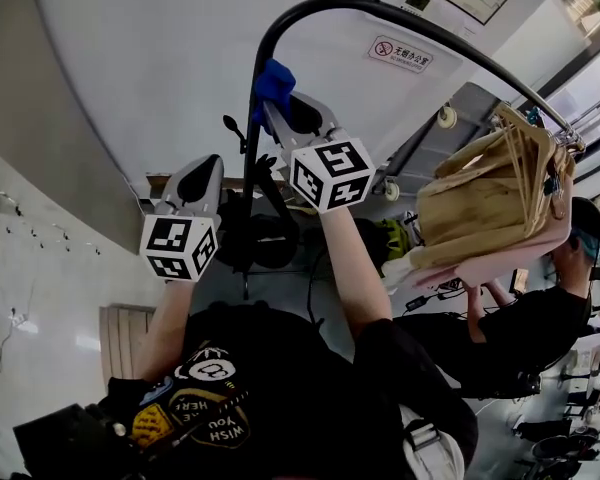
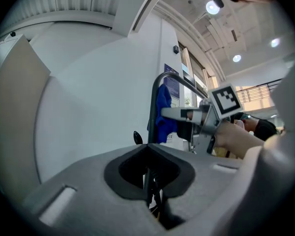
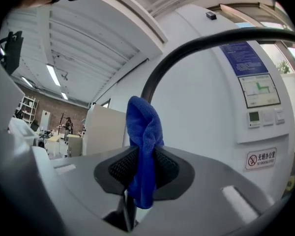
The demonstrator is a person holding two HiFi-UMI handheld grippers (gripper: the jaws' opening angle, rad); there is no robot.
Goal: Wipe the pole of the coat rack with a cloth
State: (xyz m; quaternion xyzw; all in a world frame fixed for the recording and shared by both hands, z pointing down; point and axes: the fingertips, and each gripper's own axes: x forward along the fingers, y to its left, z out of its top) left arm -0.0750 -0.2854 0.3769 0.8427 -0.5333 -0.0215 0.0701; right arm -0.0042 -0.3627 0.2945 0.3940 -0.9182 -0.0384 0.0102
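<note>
The coat rack's black pole (image 1: 252, 138) rises in front of me and bends over to the right at the top. A blue cloth (image 1: 274, 78) is pressed against the pole just below the bend, and my right gripper (image 1: 278, 103) is shut on it. In the right gripper view the cloth (image 3: 143, 132) hangs between the jaws with the curved pole (image 3: 196, 45) behind it. My left gripper (image 1: 205, 168) hovers lower and to the left of the pole, jaws together and holding nothing. The left gripper view shows the pole (image 2: 152, 112), the cloth (image 2: 163, 114) and the right gripper beyond the left gripper (image 2: 148, 149).
Tan garments (image 1: 490, 203) hang on hangers from the rack's right end. A seated person in black (image 1: 540, 328) is below them. A white wall with a no-smoking sign (image 1: 400, 54) stands close behind the pole. A small black hook (image 1: 232, 126) sticks out left of the pole.
</note>
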